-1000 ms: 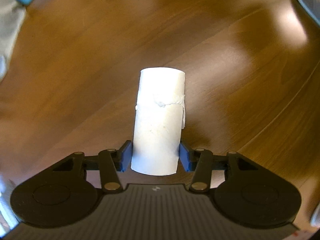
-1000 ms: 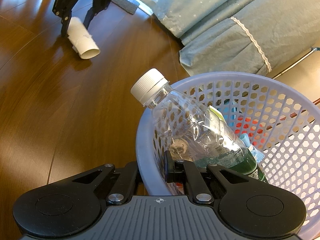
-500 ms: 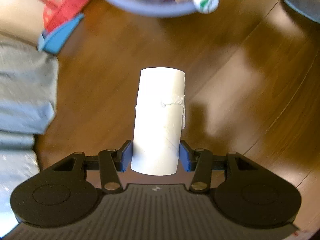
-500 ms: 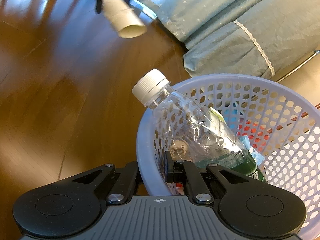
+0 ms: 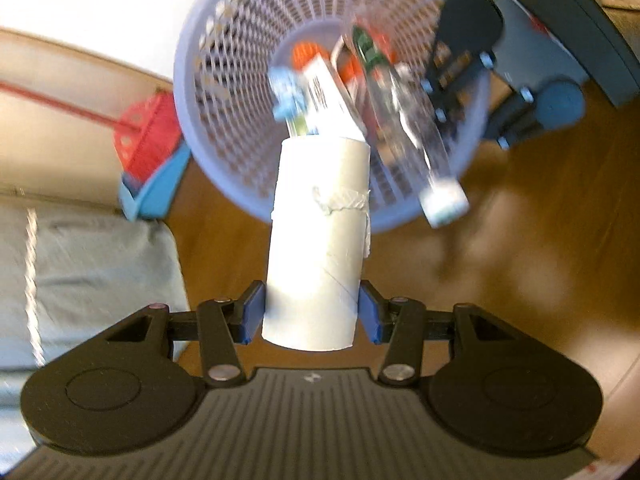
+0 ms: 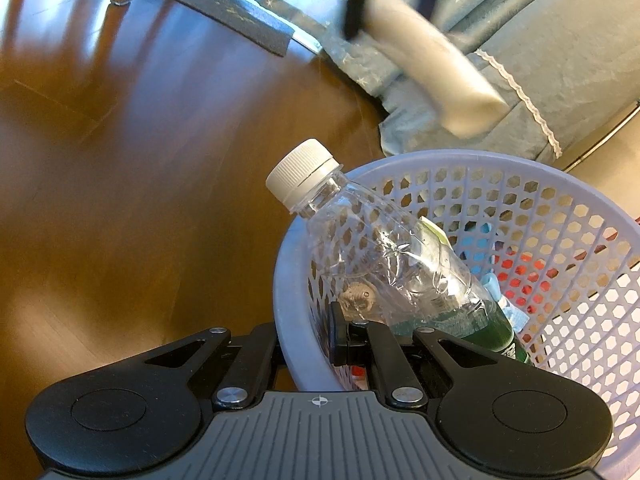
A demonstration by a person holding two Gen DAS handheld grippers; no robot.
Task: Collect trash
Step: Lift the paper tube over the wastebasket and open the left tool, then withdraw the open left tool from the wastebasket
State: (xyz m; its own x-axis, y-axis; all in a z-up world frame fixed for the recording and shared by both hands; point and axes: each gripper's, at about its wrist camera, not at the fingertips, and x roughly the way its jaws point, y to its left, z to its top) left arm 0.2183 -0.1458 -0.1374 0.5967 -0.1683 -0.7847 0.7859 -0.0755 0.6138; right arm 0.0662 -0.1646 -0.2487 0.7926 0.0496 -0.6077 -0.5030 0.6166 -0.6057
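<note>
A: What is the left claw [image 5: 312,312] holding?
B: A cardboard tube [image 5: 318,240], up in the air just near the basket [image 6: 520,168].
A: And the right claw [image 6: 304,344]?
B: Clamped tight on the basket's near rim.

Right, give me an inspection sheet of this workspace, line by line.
Surface: brown wood floor, glossy.
Job's things: cardboard tube above the basket; plastic bottle leaning out over its rim, other trash beneath.
Clutter: red and blue dustpan set beside the basket.
Grippers: left gripper shut on the tube; right gripper clamped on the basket rim.
Cables: nothing seen.
Surroundings: blue-green bedding, grey mat, chair legs.
</note>
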